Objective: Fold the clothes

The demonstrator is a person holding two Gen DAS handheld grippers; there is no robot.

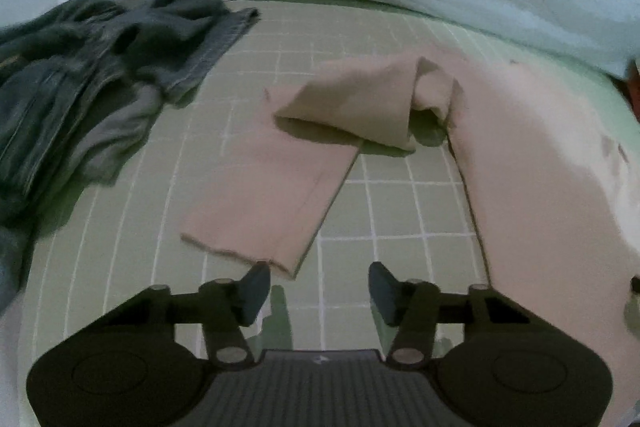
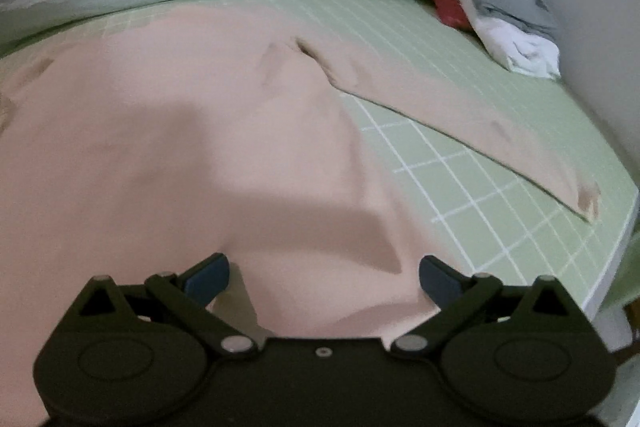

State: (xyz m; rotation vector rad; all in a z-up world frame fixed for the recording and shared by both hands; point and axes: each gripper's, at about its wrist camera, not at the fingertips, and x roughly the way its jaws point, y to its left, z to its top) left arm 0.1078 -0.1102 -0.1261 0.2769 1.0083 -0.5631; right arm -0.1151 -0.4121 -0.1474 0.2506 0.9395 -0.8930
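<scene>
Left tool (image 1: 318, 289): matte black linkage arms, silver pivot pins, dark blue pads, ribbed grey centre plate. Right tool (image 2: 324, 281): same build.

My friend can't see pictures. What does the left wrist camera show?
Beige trousers lie spread on a green checked sheet, one leg folded back over itself. The open left gripper hovers near that leg's hem with nothing between its fingers, and a crumpled heap of jeans sits at the left.

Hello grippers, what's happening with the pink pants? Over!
Left gripper open, empty, at a leg hem. Right gripper open over pink pants. One leg folded back. Dark clothes pile off to the side.
</scene>
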